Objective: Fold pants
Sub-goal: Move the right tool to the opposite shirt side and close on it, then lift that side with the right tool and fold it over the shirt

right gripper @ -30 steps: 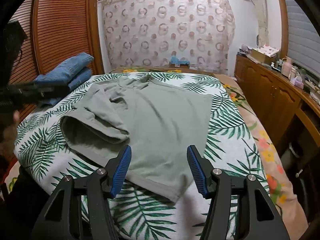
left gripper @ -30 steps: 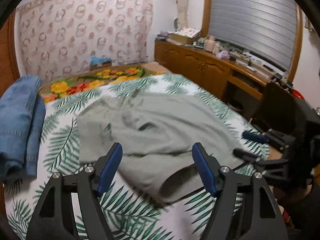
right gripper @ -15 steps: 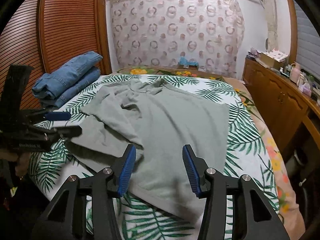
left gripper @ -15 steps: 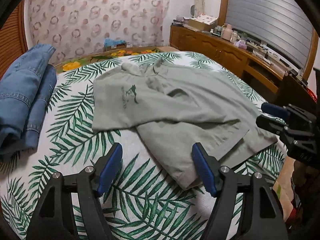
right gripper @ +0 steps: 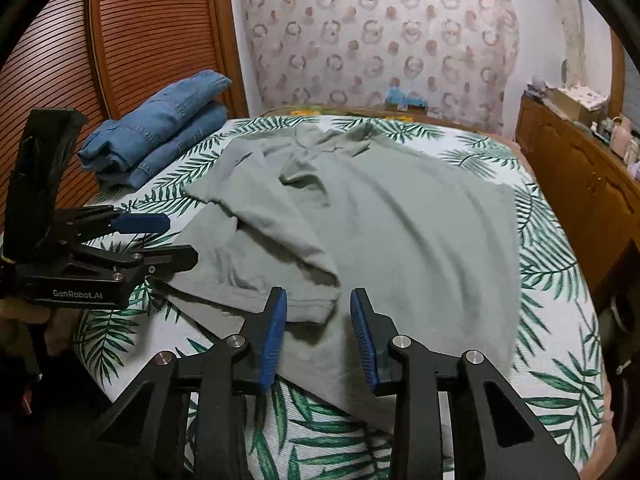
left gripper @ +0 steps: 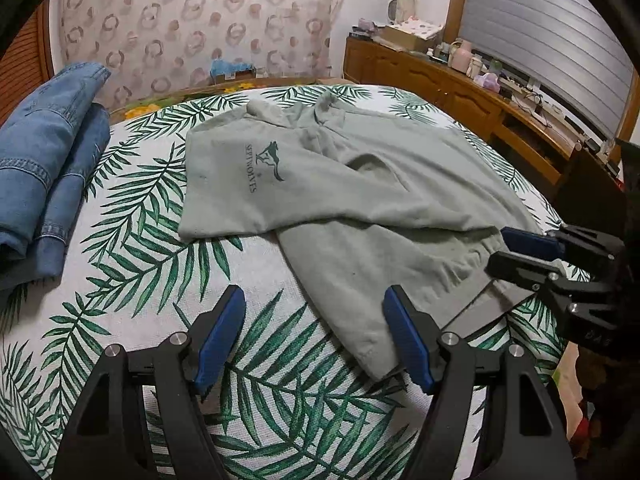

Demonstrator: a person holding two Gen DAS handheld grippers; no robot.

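both grippers closing in on the near hem of the grey-green garment

the step in hand looked like the opening grasp of a fold. the grey-green garment (left gripper: 360, 200) lay spread over the palm-leaf bedspread (left gripper: 132, 240), one side flap already turned in over the middle, its near edge toward the person. (the task says pants, though the collar and printed chest logo read more like a polo shirt.) the left gripper (left gripper: 312, 336) hovered with its jaws wide apart over the near left corner of the cloth, the right-hand blue pad just at the hem, nothing pinched. the right gripper (right gripper: 318, 336) had just been closing; its jaws stood narrower but apart, with the folded sleeve edge and the cloth below lying between them, and the pads probably not yet pressing, though the blur there makes that hard to settle.

the next move, by my reading, called for both jaws to come down onto the hem, bite through the layers together, then lift evenly so the flap does not slide open.

the left wrist view showed the logo, the near corner and the right gripper from the side at the far hem. the right wrist view showed the wooden slatted door (right gripper: 152, 40) and the whole right half of the garment lying flat. both showed the folded blue jeans (right gripper: 160, 132) stacked at the bed's left side, well apart from the work.
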